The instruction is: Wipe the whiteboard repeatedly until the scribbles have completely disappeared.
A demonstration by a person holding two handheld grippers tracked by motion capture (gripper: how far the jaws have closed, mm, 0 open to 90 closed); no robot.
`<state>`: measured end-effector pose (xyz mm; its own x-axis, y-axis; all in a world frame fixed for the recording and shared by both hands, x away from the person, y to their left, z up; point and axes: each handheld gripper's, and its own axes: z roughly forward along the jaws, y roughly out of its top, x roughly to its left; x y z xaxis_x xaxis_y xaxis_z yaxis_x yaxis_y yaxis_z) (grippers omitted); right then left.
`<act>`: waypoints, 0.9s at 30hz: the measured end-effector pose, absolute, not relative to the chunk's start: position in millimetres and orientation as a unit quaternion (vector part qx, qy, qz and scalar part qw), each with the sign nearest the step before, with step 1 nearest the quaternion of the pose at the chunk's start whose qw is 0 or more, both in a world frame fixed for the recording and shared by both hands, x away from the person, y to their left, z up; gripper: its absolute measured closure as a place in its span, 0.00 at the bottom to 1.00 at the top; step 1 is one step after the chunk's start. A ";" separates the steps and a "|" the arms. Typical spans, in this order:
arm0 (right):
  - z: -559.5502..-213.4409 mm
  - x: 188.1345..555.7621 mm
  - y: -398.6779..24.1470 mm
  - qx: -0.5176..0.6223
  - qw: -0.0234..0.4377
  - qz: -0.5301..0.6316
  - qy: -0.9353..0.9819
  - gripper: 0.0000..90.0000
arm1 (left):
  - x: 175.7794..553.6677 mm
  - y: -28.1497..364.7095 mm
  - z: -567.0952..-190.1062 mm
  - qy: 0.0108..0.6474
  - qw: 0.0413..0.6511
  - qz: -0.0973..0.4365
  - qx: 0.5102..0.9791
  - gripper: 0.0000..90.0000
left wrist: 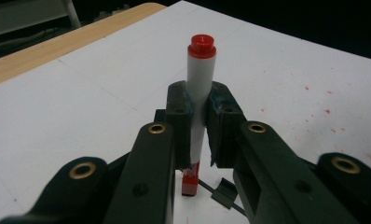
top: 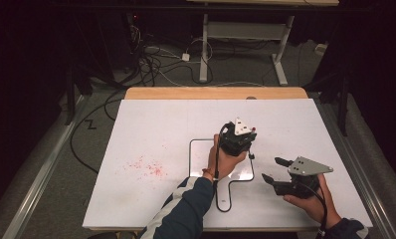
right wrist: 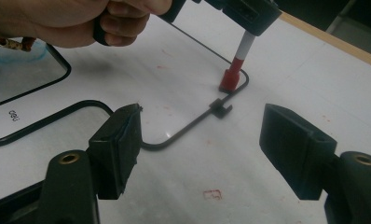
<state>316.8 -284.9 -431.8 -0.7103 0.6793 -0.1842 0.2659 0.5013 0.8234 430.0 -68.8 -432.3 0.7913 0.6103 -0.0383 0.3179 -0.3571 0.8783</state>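
Red-capped marker (left wrist: pixel 200 107) clenched upright in left gripper (left wrist: pixel 200 123), tip down for drawing on whiteboard (top: pixel 196 149); right gripper (right wrist: pixel 200 140) released, idle nearby.

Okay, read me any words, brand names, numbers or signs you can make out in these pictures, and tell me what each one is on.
"deli", seen rotated in the right gripper view, on the small whiteboard, printed near its black frame.
A small red square mark on the white table sheet: too blurred to read.
The red-capped marker held in the left gripper: no readable lettering on its white barrel.
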 end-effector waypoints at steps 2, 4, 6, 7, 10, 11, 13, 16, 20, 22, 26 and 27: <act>-431.2 316.7 -285.7 0.285 0.252 0.411 0.829 0.34 | 430.6 -59.6 -432.0 0.297 0.486 0.154 0.808 0.88; -431.2 316.5 -285.8 0.287 0.254 0.409 0.828 0.34 | 430.7 -46.0 -431.8 0.307 0.483 0.153 0.805 0.88; -431.2 316.6 -285.7 0.287 0.253 0.409 0.828 0.34 | 429.9 -30.9 -431.7 0.313 0.483 0.150 0.804 0.88; -431.1 316.6 -285.5 0.286 0.253 0.410 0.828 0.34 | 429.5 -24.8 -431.5 0.316 0.481 0.148 0.804 0.88; -431.9 317.0 -283.9 0.286 0.253 0.408 0.830 0.34 | 425.8 -3.7 -430.0 0.320 0.478 0.135 0.807 0.88; -432.1 316.9 -283.4 0.286 0.252 0.407 0.830 0.34 | 422.7 3.3 -429.1 0.318 0.473 0.136 0.811 0.88; -432.5 316.6 -282.0 0.286 0.251 0.406 0.830 0.34 | 419.1 14.0 -427.5 0.316 0.461 0.146 0.816 0.88; -433.2 317.4 -281.3 0.286 0.251 0.405 0.832 0.34 | 418.4 27.5 -428.2 0.324 0.460 0.153 0.813 0.88; -433.6 317.6 -280.2 0.285 0.251 0.405 0.832 0.34 | 418.3 30.9 -431.1 0.331 0.469 0.155 0.804 0.88; -434.1 317.9 -279.8 0.286 0.249 0.405 0.832 0.34 | 418.7 23.9 -432.5 0.328 0.475 0.157 0.801 0.88; -434.0 318.1 -279.3 0.283 0.248 0.405 0.833 0.34 | 417.9 0.2 -434.3 0.314 0.490 0.141 0.801 0.88; -433.9 318.0 -279.3 0.285 0.247 0.406 0.832 0.34 | 416.4 -6.7 -434.2 0.308 0.491 0.139 0.803 0.88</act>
